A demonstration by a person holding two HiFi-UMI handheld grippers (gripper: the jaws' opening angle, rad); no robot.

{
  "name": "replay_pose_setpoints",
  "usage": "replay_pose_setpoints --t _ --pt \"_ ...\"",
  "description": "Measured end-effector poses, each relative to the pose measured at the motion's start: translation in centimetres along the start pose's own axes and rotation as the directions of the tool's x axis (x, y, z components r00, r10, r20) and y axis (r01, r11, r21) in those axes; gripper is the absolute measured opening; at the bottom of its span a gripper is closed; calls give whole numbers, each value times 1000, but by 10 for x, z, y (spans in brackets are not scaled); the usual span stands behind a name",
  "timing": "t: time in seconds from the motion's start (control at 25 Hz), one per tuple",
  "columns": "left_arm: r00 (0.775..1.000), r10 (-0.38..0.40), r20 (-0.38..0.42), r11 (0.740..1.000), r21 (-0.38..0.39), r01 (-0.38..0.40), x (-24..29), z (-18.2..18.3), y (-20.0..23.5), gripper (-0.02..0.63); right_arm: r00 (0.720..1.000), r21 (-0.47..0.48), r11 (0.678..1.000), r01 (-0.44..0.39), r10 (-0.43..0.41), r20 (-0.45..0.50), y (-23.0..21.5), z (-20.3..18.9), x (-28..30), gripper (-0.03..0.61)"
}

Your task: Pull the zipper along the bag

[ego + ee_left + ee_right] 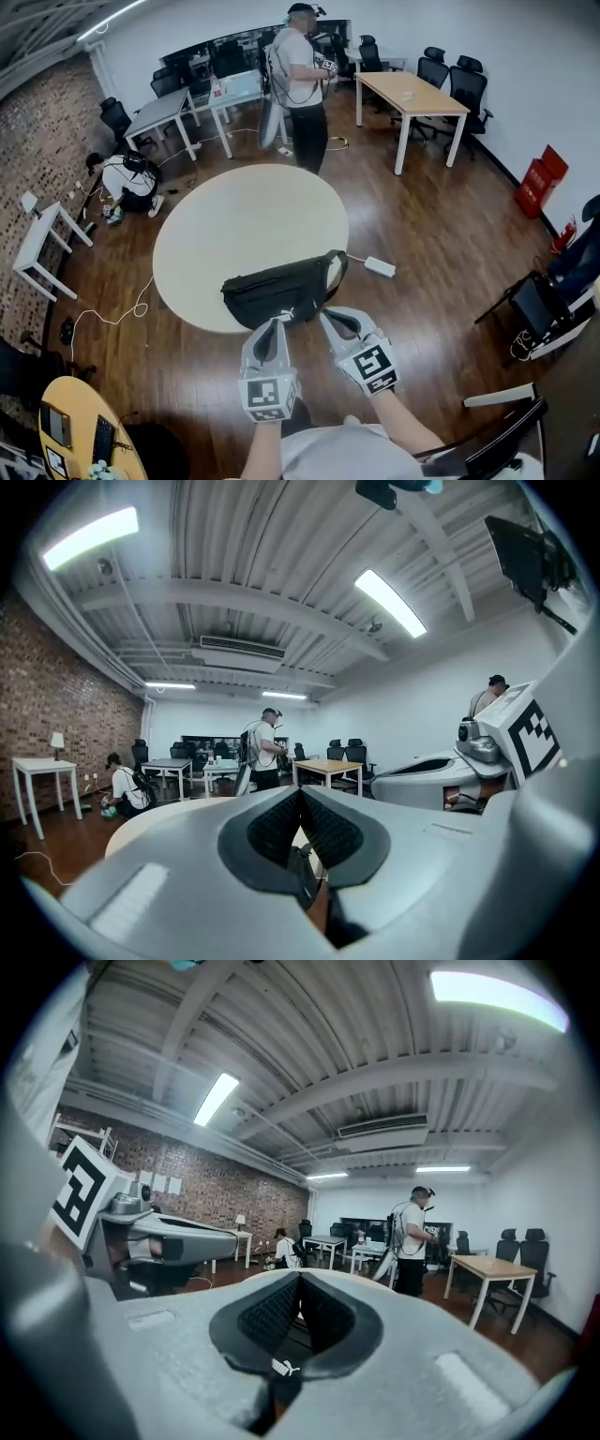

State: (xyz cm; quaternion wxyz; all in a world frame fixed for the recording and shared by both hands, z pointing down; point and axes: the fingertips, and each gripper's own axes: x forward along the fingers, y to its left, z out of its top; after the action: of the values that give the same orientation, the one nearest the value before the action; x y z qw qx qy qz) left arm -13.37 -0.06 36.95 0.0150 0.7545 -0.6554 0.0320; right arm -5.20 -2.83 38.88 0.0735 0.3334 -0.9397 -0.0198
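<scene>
A black sling bag [281,289] lies on the near edge of the round cream table [244,225], its strap looped at the right end. Both grippers point level at its near side. The left gripper [278,322] has its tip at the bag's lower middle, and its ribbed pads meet with nothing between them. Black bag fabric [302,860] shows through the gap behind those pads. The right gripper [325,315] sits at the bag's right end, pads also together. Below them I see the bag's white logo [280,1367]. Which part of the bag each tip touches is hidden.
A person [302,84] stands beyond the table, and another [127,178] crouches at the left by the brick wall. A white power strip [380,267] and cables lie on the wood floor. Desks, a wooden table [408,94] and office chairs line the back.
</scene>
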Motion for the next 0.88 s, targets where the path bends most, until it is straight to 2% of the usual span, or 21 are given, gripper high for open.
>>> replay_pose_setpoints --t 0.16,0.32,0.44,0.52,0.72,0.88 --pt "999 -42 22 999 -5 42 62 5 50 17 998 14 998 57 -57 -14 -36 0 72 -8" --pt "993 -109 39 994 -19 110 109 18 91 17 993 -92 989 119 -119 3 -61 25 122 -8" --pt "986 -160 44 986 -31 161 142 20 102 17 986 -113 980 165 -165 10 -76 29 137 -8" --pt "982 -187 27 982 -32 187 160 14 104 17 982 -93 978 185 -188 -30 -89 12 142 -8" --pt "970 -237 -52 971 -27 236 187 -9 105 17 944 2 955 298 -294 -150 -138 -36 136 -8" --pt "950 -286 -129 958 -22 285 216 -29 72 17 924 17 944 330 -320 -209 -187 -64 132 -8"
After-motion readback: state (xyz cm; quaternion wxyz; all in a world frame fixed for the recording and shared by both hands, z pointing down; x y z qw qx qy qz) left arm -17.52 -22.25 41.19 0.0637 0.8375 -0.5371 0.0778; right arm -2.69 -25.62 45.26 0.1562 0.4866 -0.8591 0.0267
